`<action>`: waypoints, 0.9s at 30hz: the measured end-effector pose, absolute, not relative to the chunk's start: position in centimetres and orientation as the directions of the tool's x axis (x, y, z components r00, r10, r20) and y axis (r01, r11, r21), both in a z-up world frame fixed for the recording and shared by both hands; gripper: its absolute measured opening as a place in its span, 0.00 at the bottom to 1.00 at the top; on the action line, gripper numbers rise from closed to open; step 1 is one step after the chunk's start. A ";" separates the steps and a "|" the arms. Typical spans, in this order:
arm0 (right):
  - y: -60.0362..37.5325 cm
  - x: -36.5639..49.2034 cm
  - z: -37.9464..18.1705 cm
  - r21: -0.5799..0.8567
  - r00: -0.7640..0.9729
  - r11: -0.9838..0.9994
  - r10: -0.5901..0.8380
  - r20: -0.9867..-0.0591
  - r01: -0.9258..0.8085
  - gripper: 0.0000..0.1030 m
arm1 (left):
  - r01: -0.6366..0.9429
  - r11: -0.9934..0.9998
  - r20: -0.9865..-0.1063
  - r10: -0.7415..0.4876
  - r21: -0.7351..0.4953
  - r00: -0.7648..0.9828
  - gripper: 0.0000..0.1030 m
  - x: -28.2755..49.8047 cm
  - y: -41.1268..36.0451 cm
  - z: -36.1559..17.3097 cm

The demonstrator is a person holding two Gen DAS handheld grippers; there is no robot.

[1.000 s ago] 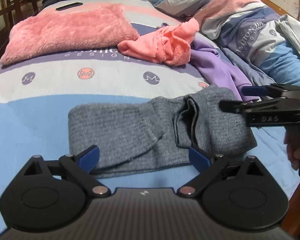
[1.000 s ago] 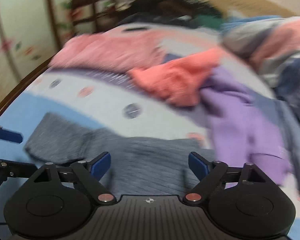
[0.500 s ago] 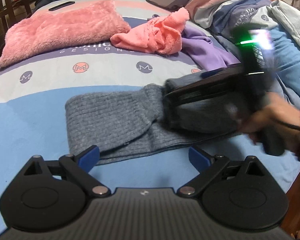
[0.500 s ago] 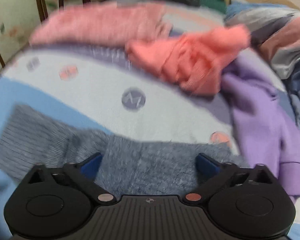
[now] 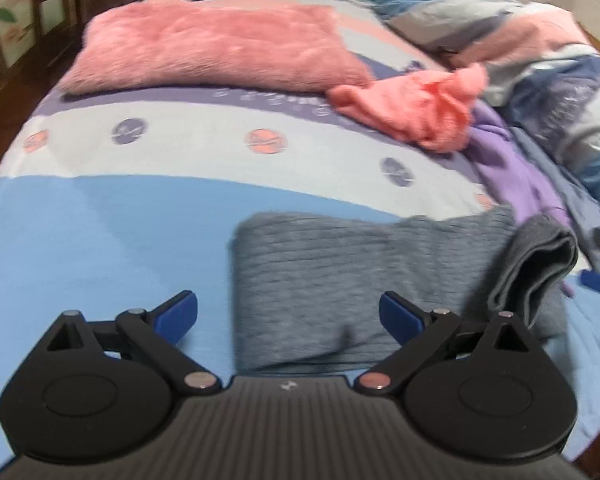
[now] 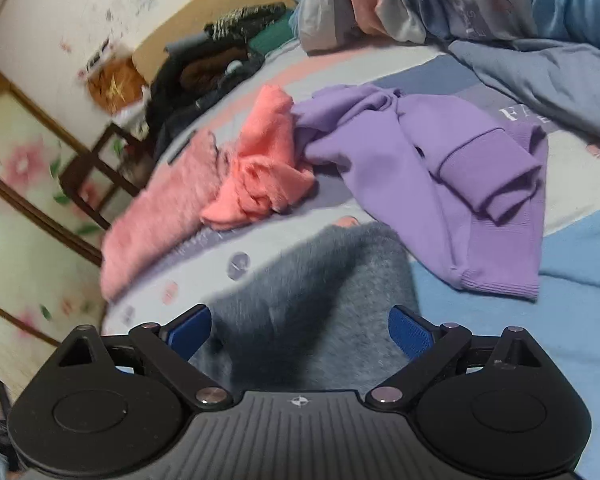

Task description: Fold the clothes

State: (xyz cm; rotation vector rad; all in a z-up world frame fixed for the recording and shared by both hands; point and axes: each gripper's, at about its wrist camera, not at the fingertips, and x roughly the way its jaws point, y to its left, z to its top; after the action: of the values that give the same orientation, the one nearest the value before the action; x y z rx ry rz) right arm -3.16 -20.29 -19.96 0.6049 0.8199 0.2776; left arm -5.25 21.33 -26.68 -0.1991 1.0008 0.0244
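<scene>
Three garments on bed, grey knit, coral top, purple sweatshirt

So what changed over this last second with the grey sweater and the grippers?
The right gripper swung across the grey sweater, leaving its right end folded up, and is opening with no cloth pinched. The left gripper stayed open and shifted leftward. The pink cushion, coral garment and purple top stayed put.
</scene>
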 end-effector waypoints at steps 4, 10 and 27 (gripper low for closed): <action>-19.1 -2.6 -17.9 0.551 0.706 0.833 0.418 -0.572 -0.047 0.95 | -0.175 0.976 -0.853 -0.017 -0.127 0.521 0.96 -4.9 22.7 -27.6; -13.9 1.8 -21.2 0.141 0.591 0.987 0.162 -0.791 -0.081 0.91 | -0.278 0.959 -0.865 0.102 -0.046 0.492 0.96 -4.3 23.8 -28.2; -16.8 -2.9 -19.6 0.198 0.592 0.967 0.255 -0.765 -0.162 0.92 | -0.175 0.829 -0.770 -0.386 -0.531 0.509 0.74 -2.2 27.5 -33.3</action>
State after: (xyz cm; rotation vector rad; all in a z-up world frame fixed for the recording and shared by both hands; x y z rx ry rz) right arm -2.86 -16.84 -19.60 0.1114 0.9059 0.2431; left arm -2.25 27.50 -33.28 -0.6074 1.0460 -0.1365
